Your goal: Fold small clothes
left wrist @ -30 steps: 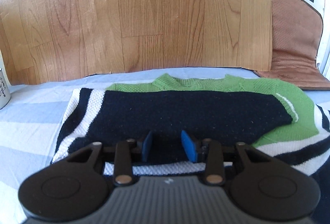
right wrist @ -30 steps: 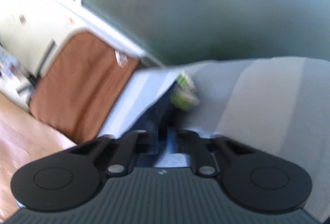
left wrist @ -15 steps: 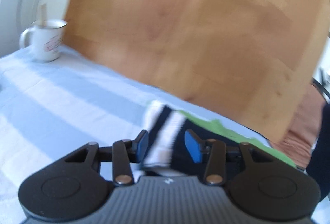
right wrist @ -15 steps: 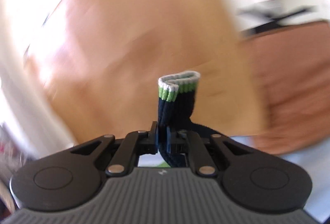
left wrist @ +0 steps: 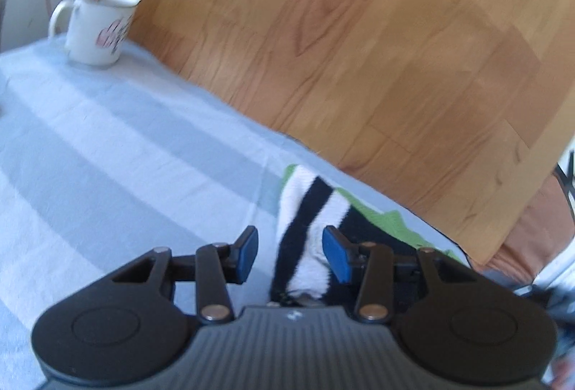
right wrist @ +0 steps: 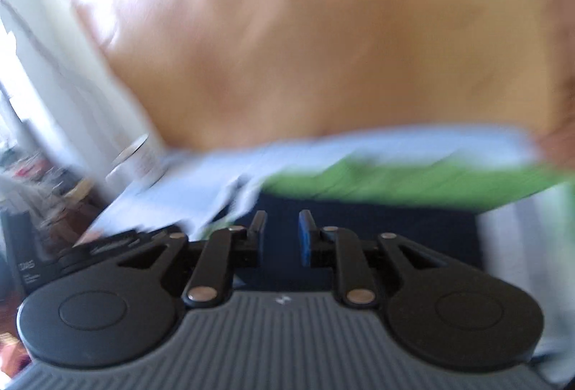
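Note:
A small knit sweater [left wrist: 305, 207], navy with green and white stripes, lies on the striped blue-and-white cloth [left wrist: 107, 156]. My left gripper [left wrist: 291, 255] hovers at its left end. The white-and-black striped edge sits between the blue pads [left wrist: 248, 253], close to the right one, and the left pad stands clear of it. In the blurred right wrist view, my right gripper [right wrist: 282, 235] is over the sweater's navy part [right wrist: 377, 221], below the green band. Its jaws are opening, and nothing shows between them.
A white mug [left wrist: 99, 31] with a stick in it stands at the cloth's far left corner, blurred in the right view as mug [right wrist: 138, 163]. Beyond the cloth are wooden floor [left wrist: 359, 49] and a brown mat [left wrist: 532, 228].
The left gripper swung left and rolled, reaching the sweater's striped left end, its pads slightly wider. The right gripper carried a green-tipped navy sleeve across, then let it go and its jaws parted.

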